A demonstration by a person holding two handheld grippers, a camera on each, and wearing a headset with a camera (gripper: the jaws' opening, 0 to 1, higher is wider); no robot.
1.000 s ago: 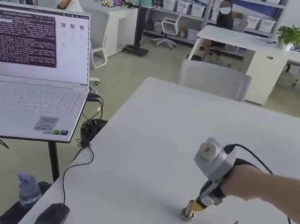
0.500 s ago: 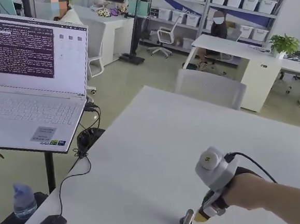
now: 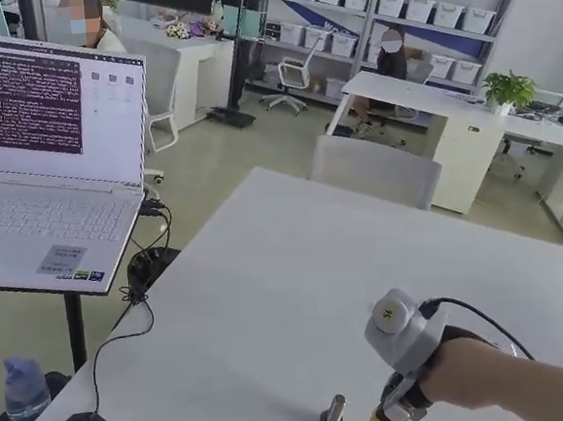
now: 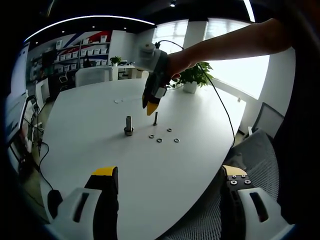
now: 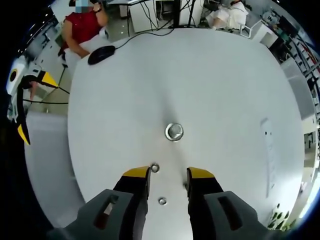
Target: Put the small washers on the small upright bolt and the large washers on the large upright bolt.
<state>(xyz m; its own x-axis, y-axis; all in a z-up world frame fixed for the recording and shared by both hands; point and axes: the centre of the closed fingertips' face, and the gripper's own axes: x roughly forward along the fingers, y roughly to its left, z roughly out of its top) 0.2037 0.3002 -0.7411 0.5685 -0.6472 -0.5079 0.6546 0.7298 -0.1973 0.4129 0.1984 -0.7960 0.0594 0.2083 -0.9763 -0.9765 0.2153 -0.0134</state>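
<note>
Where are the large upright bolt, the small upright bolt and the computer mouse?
large upright bolt (image 4: pixel 128 123), left gripper view, mid shaft.
small upright bolt (image 4: pixel 155 118), left gripper view, mid shaft.
computer mouse (image 5: pixel 101 54), right gripper view, its back.

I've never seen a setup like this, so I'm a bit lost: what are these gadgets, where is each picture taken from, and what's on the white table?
There is no robot here. A person holds a pair of hand-held tongs in each hand and wears a camera on the head. The head view comes from that camera. The two round views come from cameras riding on the left tongs and the right tongs. On the white table stand a large bolt and a thin small bolt, with loose washers lying beside them. Both tongs are open and hold nothing. The right pair hovers just above the bolts.
</note>
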